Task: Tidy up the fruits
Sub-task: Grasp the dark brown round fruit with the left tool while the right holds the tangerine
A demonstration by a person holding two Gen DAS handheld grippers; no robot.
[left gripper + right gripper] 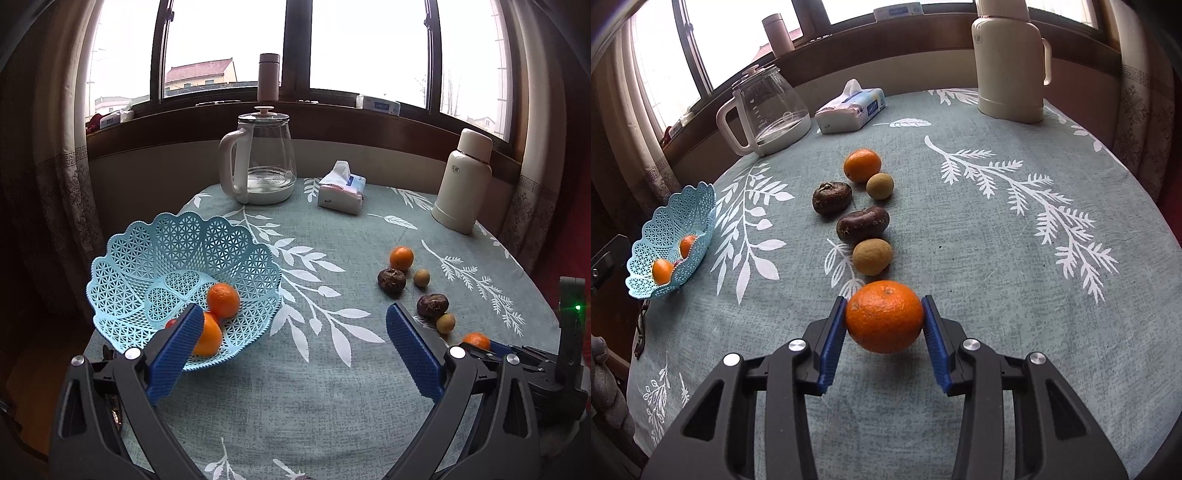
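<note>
From my left wrist camera, my left gripper [295, 332] hangs wide open with nothing between its blue pads, low over the leaf-print tablecloth [314, 406]. The pale blue lattice basket [147, 258] sits at centre left, and two mandarins [222, 300] lie in it, with something small and red that I cannot identify peeking out beside them. At lower right my right gripper [491, 349] shows with an orange fruit at its tips.

From my right wrist camera, my right gripper [884, 325] is closed to the width of a mandarin [884, 315], both blue pads pressed against its sides at lower centre. Beyond it a row runs up the frame: two longans [872, 256], two dark water chestnuts [863, 223] and another mandarin [862, 165]. The basket sits at far left.

I judge this the pick step; next I must lift and carry the mandarin left to the basket, releasing low so it does not bounce out.
</note>
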